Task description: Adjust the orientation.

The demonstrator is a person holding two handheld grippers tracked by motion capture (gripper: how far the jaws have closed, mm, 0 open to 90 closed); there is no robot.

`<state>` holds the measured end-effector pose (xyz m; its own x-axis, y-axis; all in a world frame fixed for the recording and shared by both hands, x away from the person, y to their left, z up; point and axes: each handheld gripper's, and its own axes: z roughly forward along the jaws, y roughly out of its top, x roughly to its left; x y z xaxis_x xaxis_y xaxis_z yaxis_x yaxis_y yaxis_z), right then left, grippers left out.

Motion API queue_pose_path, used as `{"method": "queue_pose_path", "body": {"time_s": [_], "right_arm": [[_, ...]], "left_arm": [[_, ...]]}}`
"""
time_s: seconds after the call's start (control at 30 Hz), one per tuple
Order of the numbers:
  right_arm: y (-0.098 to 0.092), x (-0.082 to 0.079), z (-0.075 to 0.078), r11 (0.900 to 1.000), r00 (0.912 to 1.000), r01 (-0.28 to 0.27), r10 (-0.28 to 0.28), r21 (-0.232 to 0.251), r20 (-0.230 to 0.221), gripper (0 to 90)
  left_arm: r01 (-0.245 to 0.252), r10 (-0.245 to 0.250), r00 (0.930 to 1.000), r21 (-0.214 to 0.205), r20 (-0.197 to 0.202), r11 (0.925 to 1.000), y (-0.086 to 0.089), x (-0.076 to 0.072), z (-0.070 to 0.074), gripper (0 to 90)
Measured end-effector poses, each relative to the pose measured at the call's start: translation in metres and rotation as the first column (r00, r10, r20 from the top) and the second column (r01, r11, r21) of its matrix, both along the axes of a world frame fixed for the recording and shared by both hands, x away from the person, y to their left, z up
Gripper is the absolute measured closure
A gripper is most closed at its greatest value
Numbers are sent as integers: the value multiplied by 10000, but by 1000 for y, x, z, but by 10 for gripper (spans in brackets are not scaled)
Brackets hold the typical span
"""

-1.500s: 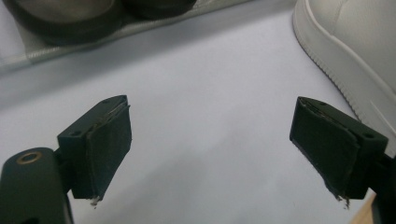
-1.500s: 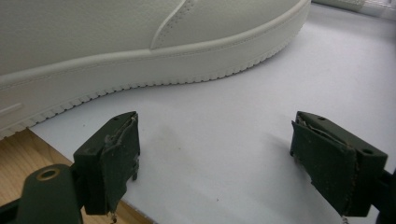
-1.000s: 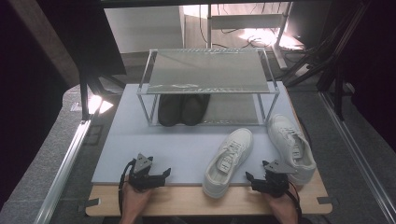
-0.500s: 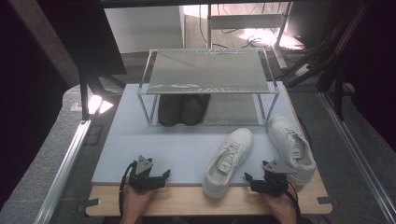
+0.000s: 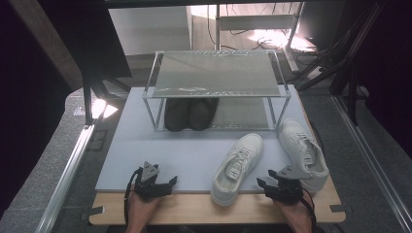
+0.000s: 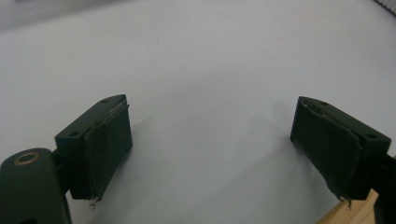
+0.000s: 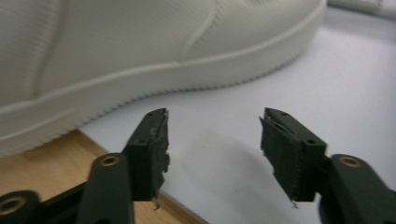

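Observation:
Two white sneakers lie on the pale mat (image 5: 194,155). One sneaker (image 5: 238,167) is angled, with its heel over the wooden table edge, and the other sneaker (image 5: 303,153) sits at the right. My right gripper (image 5: 266,185) rests between them at the front edge. It is open and empty (image 7: 212,114), its jaws facing the side of the near sneaker (image 7: 140,46) a short way off. My left gripper (image 5: 164,182) rests at the front left. It is open wide over bare mat (image 6: 212,105) and holds nothing.
A two-level metal rack (image 5: 214,73) stands at the back of the mat, with a pair of black shoes (image 5: 189,114) on its lower level. A strip of wooden table (image 5: 194,208) runs along the front. Metal rails flank both sides.

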<state>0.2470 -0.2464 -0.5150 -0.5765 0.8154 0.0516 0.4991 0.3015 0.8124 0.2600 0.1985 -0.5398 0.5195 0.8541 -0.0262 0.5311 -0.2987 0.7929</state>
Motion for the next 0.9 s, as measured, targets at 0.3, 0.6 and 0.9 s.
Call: {"method": "queue_pose_path", "body": {"time_s": [0.3,0.6,0.9], "right_arm": [[4,-2,10,9963,9952,-834,844,217,-488,628],[10,-9,26,9880,9870,-1459,1489,503,-603,762],[27,-15,45,9720,9696,-2247,2301,691,-832,894]], "left_arm": [[-10,10,10000,-3,-7,10000,0,0,0,121],[-14,14,10000,-7,-7,10000,0,0,0,121],[-16,16,10000,-7,-5,10000,0,0,0,121]]}}
